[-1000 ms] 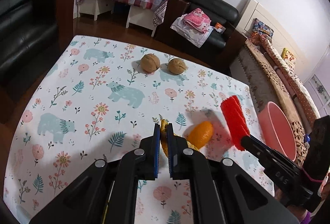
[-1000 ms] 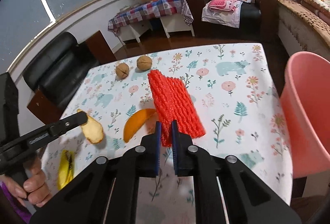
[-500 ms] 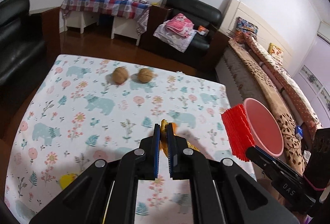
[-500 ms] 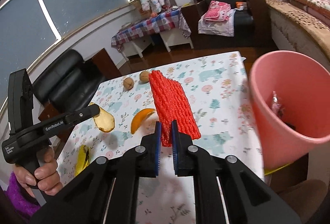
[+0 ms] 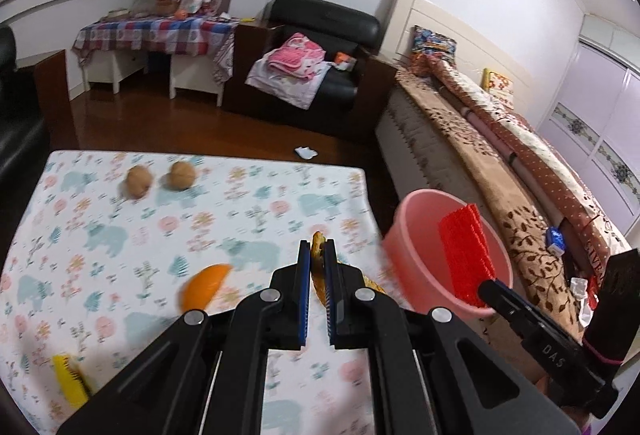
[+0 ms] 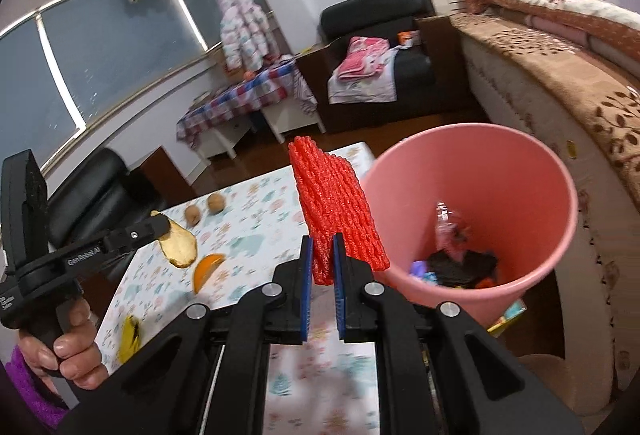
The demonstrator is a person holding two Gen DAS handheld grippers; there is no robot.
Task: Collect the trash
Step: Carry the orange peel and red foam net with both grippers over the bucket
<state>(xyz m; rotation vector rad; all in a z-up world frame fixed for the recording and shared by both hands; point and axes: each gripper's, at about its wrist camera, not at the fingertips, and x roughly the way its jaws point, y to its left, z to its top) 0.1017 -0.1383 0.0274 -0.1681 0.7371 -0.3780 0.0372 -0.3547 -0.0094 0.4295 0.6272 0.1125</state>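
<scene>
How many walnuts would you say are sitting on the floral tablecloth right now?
2. Both lie side by side near the table's far edge: the left walnut and the right walnut, close together on the tablecloth. None appear hidden.

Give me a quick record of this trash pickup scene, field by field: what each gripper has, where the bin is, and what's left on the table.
left gripper: shut on a yellowish peel, lifted above the table
right gripper: shut on a red foam fruit net, held beside the bin's rim
bin: pink bucket off the table's right edge, some trash already inside
table: floral and bear print cloth
left on table: orange peel, two walnuts, yellow scrap
</scene>
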